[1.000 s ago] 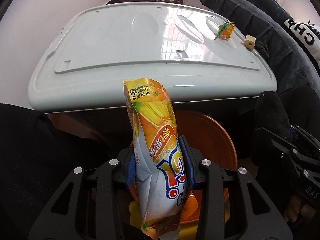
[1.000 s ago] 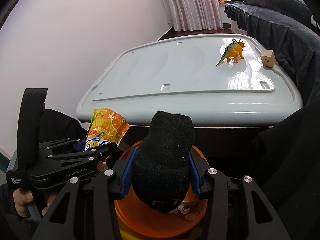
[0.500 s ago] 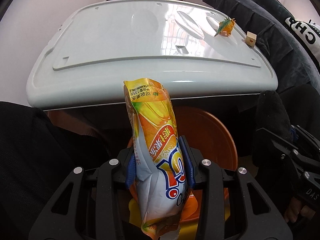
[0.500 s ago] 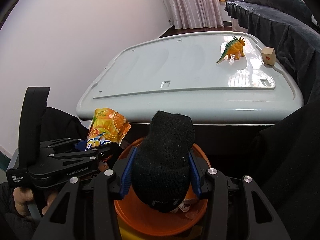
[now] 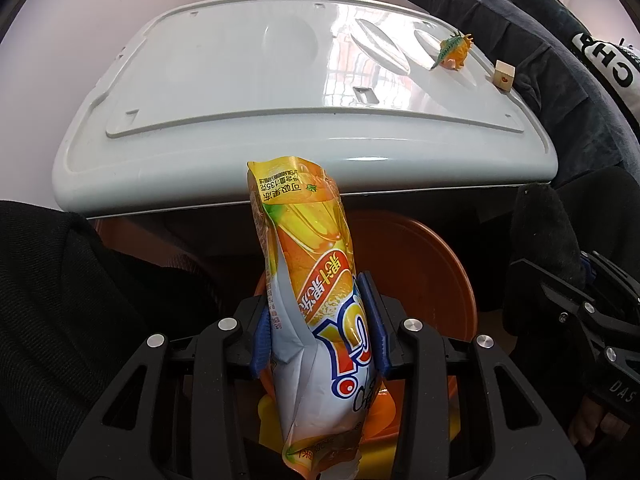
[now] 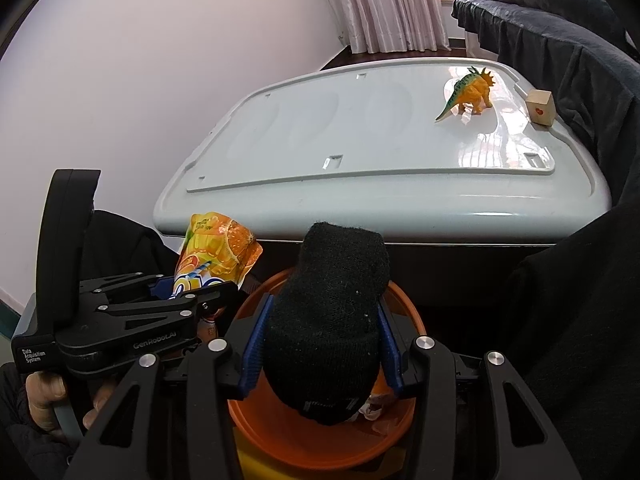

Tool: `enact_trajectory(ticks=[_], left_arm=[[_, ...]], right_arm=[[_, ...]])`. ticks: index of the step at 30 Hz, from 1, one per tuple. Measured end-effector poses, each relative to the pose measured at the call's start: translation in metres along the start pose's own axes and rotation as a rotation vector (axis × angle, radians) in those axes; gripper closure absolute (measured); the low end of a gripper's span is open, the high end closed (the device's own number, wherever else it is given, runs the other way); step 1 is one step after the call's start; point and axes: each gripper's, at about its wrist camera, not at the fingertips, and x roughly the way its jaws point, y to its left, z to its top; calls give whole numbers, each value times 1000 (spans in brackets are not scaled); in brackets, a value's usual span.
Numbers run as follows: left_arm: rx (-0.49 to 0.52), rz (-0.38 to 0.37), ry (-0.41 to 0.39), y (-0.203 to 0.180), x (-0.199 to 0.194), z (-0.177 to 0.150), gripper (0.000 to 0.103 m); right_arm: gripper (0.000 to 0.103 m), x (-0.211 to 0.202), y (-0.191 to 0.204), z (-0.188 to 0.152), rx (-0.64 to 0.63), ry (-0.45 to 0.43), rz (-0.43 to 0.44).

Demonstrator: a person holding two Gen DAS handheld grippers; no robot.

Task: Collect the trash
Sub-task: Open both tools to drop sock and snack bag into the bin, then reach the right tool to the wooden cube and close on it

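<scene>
Both jaws of the left gripper [image 5: 320, 320] press against an orange snack bag [image 5: 312, 292], held upright above an orange bin [image 5: 432, 264] that sits just before a white table [image 5: 248, 92]. From the right wrist, the right gripper [image 6: 320, 344] clamps a black sock [image 6: 332, 320] over the same bin, which seems to hold pale scraps. On the table stand a toy dinosaur [image 6: 470, 92] and a wooden cube [image 6: 541, 107].
</scene>
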Motion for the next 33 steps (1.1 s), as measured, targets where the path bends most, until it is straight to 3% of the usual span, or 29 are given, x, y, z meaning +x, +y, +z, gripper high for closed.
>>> enact_trajectory(ticks=[6,8,9,10,23,27,31,33], left_arm=[[-2,0,9,-1,2,-1,64],[2,19,18,-2,3,-1,48],[-4,38,20,-1,3,-1,28],[-13,44,12,0,1,0,22],[-94,8,-3,17,-5,1,22],[-79,11,-31,15,-10,6,22],[-52,14,-90,14,-19,17,22],[-27,25,-139,13,-21,25,22]], right_arm=[[51,4,0,0,-2,22,1],[43,3,-1,0,0,22,-3],[41,2,-1,0,0,14,-7],[41,0,-1,1,3,4,-11],[39,-16,-23,13,85,-67,-13],[37,-26,-42,46,95,-129,-41],[34,-28,-81,112,45,-202,-229],[34,-21,-106,142,85,-187,-240]])
